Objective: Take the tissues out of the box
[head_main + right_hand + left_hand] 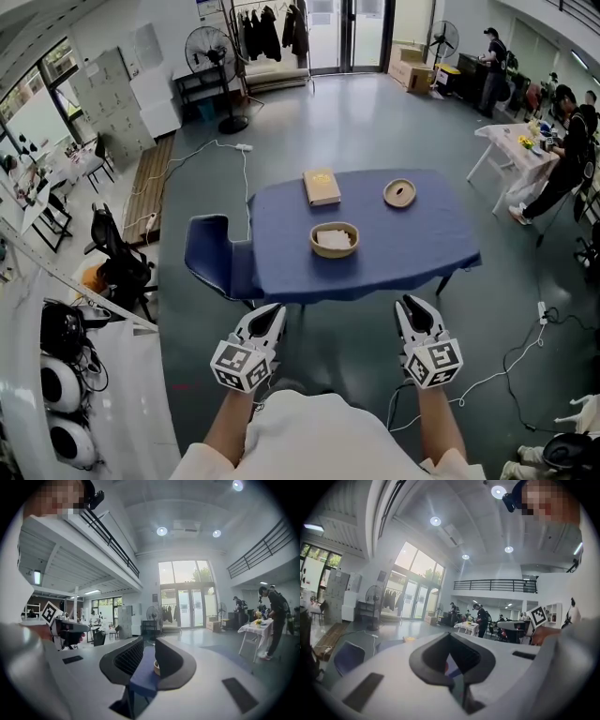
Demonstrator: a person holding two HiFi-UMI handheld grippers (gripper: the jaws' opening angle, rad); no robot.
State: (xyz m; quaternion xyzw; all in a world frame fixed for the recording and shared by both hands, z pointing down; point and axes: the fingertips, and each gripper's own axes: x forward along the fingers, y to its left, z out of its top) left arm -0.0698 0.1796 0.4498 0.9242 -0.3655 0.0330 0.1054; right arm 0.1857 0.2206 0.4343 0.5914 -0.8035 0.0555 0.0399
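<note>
Lying flat on the blue-clothed table (422,246), the tan tissue box (322,187) sits just beyond the wooden bowl (335,254) and slightly to the bowl's left, apart from it. The box's long axis runs away from the person, leaning a little to the left at its far end, and its broad top face points upward. White tissue (335,238) fills the bowl. A round wooden dish (387,194) lies beyond the bowl on the right, level with the box. A blue chair (208,246) stands to the bowl's left, against the table edge. Both grippers hover on the bowl's near side, off the table and well short of the box. The left gripper (272,311) has its jaws drawn together at the tips, with nothing between them. The right gripper (408,305) has its jaws partly apart and empty; the blue cloth and the bowl show through the gap.
</note>
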